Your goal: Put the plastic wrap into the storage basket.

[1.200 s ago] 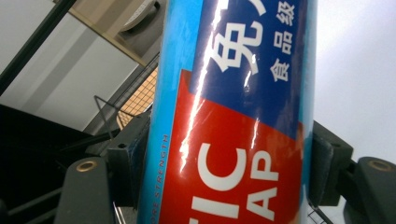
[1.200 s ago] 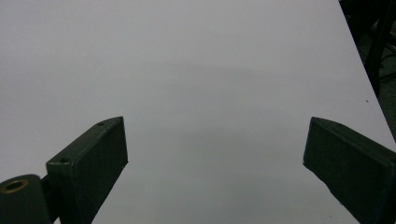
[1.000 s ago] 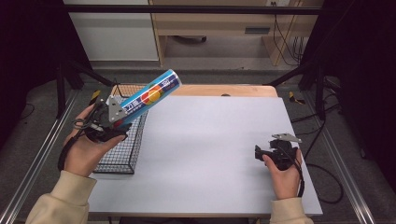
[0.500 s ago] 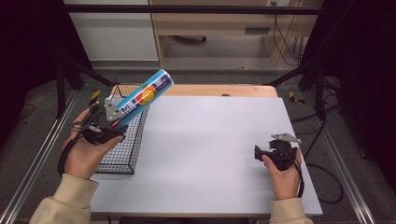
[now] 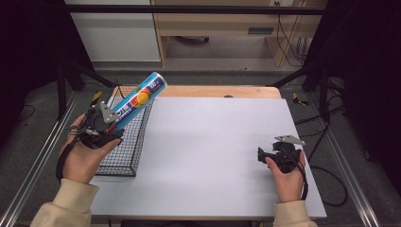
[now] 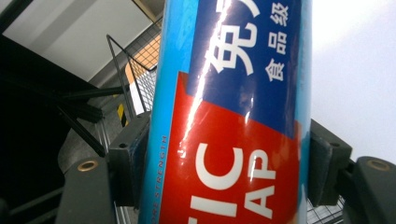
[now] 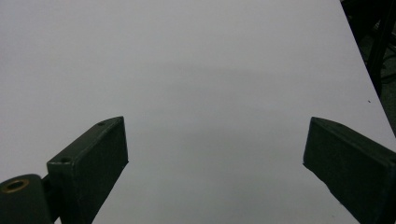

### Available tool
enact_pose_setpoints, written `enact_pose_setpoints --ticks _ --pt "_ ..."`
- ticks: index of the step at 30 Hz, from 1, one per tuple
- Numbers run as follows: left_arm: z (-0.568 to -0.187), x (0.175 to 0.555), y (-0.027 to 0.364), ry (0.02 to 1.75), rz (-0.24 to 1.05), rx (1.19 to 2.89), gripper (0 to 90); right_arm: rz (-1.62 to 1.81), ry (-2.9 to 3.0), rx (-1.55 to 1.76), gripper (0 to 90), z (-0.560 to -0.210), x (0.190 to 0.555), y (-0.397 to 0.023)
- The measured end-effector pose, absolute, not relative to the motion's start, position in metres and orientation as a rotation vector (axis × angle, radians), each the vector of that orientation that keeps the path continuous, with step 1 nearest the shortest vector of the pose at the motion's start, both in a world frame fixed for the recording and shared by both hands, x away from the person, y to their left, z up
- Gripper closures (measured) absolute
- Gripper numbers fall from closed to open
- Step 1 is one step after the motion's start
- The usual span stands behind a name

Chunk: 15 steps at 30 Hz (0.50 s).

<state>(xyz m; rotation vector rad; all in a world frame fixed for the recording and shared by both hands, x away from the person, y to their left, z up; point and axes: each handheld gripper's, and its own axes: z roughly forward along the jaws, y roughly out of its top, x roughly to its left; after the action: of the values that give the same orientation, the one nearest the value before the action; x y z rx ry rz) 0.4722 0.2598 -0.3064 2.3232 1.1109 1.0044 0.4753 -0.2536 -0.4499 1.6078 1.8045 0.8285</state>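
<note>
The left gripper (image 5: pixel 105 124) is clamped on a blue tube (image 5: pixel 138 100) with a red and orange label, holding it by its lower end at the left side of the scene. The tube slants up and away to the right, raised above the wire basket (image 5: pixel 124 156) that sits at the left edge of the white table (image 5: pixel 213 156). In the left gripper view both black pads press against the sides of the tube (image 6: pixel 233 116), whose wrapper carries white letters on red and Chinese characters on dark blue. The right gripper (image 5: pixel 279 153) rests low over the near right part of the table, well apart from the tube; in the right gripper view its jaws stand wide apart above bare white surface (image 7: pixel 210 93).
</note>
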Motion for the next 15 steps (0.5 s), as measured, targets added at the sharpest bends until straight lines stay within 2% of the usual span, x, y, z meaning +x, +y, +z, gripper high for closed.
enact_pose_setpoints --ticks 15 --pt "-0.315 0.472 0.273 1.172 0.984 2.336 30.4 0.828 1.811 1.604 6.9 -0.450 0.475 -0.252"
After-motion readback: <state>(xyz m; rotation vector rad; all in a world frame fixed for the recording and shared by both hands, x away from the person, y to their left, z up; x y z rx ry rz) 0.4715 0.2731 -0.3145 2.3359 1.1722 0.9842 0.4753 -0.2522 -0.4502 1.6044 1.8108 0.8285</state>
